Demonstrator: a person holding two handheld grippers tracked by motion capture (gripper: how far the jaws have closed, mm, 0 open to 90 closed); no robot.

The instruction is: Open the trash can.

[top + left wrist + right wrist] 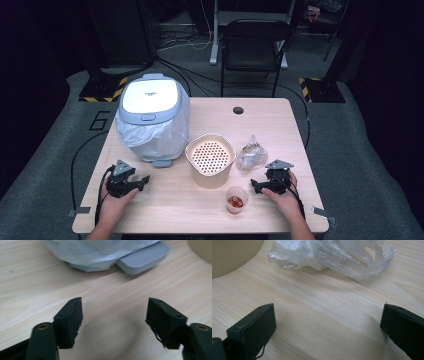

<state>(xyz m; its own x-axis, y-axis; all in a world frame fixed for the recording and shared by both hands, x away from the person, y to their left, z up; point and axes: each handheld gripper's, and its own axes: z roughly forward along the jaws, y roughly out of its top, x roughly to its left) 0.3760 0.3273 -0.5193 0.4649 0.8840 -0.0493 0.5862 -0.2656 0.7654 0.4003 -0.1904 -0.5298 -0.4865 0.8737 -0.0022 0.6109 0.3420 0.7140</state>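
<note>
resting spread and empty, both tools [145, 180] [255, 187]; bin [150, 100] lid's mark too blurred, perhaps a logo.

Colours here are pretty muted. The table [165, 200] is pale blond wood with fine straight grain. Both grippers are matte black: the left gripper [113, 322] has little brass-coloured rivets behind its fingers [71, 322], and the right gripper [328, 327] is the same black. Just ahead of the left fingers sits the bin [152, 117], light blue-grey with a white lid panel and a cloudy see-through liner. Ahead of the right fingers is a clear crinkly plastic bag [332, 257]. The beige container [210, 160] has a dotted, perforated top. The small cup [236, 200] is peach with red stuff inside.
</note>
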